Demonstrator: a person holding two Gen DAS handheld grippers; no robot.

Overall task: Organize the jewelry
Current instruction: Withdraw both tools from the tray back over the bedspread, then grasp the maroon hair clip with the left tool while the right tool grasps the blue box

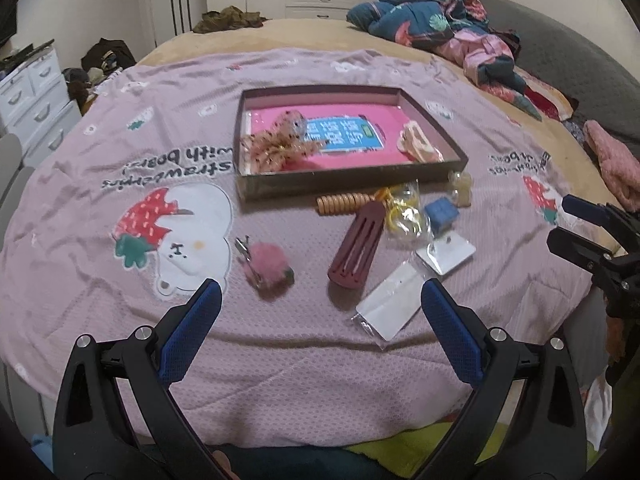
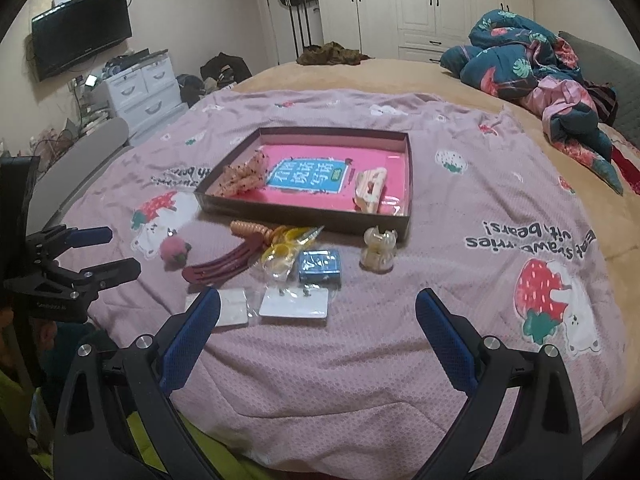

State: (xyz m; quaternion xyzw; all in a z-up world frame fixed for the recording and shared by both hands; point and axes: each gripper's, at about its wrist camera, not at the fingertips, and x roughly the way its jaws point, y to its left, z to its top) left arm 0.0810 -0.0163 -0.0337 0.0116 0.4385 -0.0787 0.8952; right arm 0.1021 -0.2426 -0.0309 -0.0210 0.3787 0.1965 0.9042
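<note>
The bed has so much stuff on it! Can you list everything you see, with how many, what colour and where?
Tray: one, dark with pink lining, mid-blanket.
Bow: one, beige, dotted, tray's left side.
Claw clip: one, cream, tray's right side.
Spiral hair tie: one, orange, before the tray.
Long hair clip: one, maroon, before the tray.
Pompom clip: one, pink, left of the long hair clip.
Yellow rings in a bag: several, by the maroon clip.
Small box: one, blue, centre.
Clear clip: one, yellowish, near tray's right corner.
Earring cards: two, white, nearest.
Blanket: one, lilac, strawberry bears.
Quilt: one, blue floral, far right.
Left gripper: open.
Right gripper: open.
</note>
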